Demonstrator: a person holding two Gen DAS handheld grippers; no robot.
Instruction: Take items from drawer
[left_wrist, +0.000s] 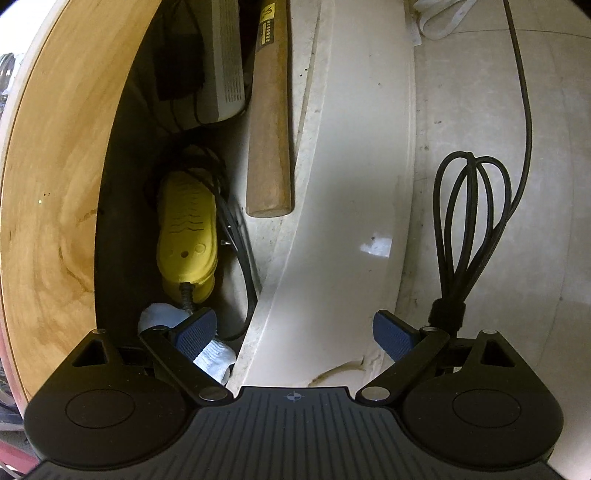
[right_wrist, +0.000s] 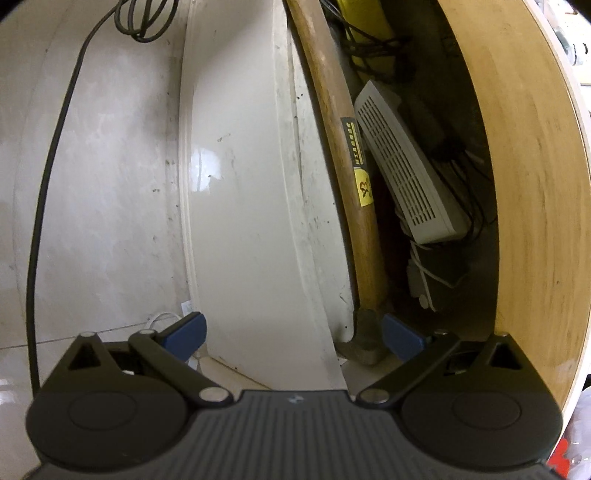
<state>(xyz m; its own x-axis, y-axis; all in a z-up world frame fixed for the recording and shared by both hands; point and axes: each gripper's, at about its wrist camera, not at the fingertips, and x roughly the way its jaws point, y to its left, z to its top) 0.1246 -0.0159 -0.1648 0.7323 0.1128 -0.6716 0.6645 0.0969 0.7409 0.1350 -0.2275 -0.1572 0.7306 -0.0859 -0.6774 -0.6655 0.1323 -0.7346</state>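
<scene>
The open drawer has a cream front panel (left_wrist: 354, 177) and holds a hammer with a wooden handle (left_wrist: 269, 122), a yellow corded device (left_wrist: 186, 232), a white vented box (left_wrist: 227, 62) and a white cloth (left_wrist: 214, 356). My left gripper (left_wrist: 293, 334) is open and empty, straddling the drawer front. In the right wrist view the drawer front (right_wrist: 240, 206), the hammer handle (right_wrist: 343, 147), its metal head (right_wrist: 365, 339) and the vented box (right_wrist: 402, 170) show. My right gripper (right_wrist: 293, 334) is open and empty, its right finger beside the hammer head.
A wooden surface (left_wrist: 55, 184) overhangs the drawer's inner side and also shows in the right wrist view (right_wrist: 532, 184). A coiled black cable (left_wrist: 469, 229) lies on the pale floor outside the drawer, its cord (right_wrist: 48, 192) trailing across. Dark adapters and wires (right_wrist: 443, 147) crowd the drawer.
</scene>
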